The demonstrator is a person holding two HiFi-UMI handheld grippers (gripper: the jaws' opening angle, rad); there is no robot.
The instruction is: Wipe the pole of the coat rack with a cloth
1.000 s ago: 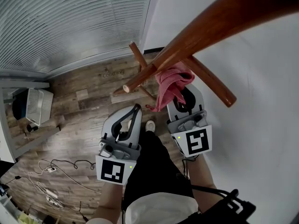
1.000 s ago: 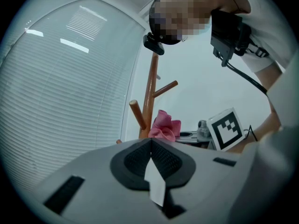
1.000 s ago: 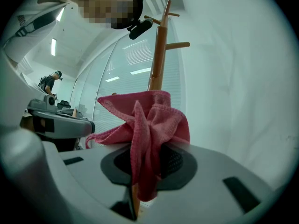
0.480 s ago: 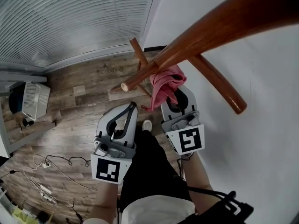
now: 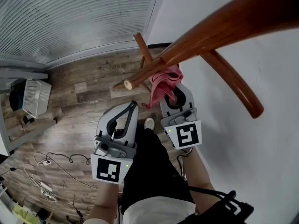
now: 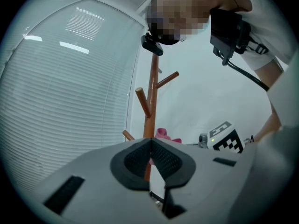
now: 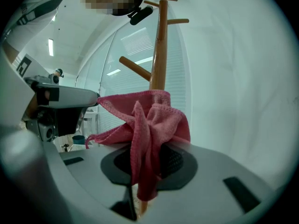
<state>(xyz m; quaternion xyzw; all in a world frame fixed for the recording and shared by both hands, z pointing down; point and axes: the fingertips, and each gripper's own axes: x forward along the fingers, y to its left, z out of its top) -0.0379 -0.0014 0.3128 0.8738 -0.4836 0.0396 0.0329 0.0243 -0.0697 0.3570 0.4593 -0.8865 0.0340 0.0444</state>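
Note:
The brown wooden coat rack pole (image 5: 196, 36) runs from the upper right down to its base by the wall. A pink cloth (image 5: 163, 80) is pressed against the pole's lower part, with my right gripper (image 5: 171, 88) shut on it. In the right gripper view the cloth (image 7: 145, 125) bunches out of the shut jaws in front of the pole (image 7: 160, 45). My left gripper (image 5: 132, 108) hangs left of the pole, shut and empty. In the left gripper view its pads (image 6: 161, 158) meet below the pole (image 6: 152, 97) and the cloth (image 6: 163, 134).
Slanted pegs (image 5: 233, 85) stick out of the pole at several heights. A white wall (image 5: 261, 171) lies to the right and window blinds (image 5: 70, 17) to the left. On the wood floor lie a white basket (image 5: 35, 97) and cables (image 5: 42, 171). My shoe (image 5: 149, 123) shows between the grippers.
The right gripper has shifted slightly left and forward along the pole with the pink cloth in it. The left gripper has stayed almost where it was.

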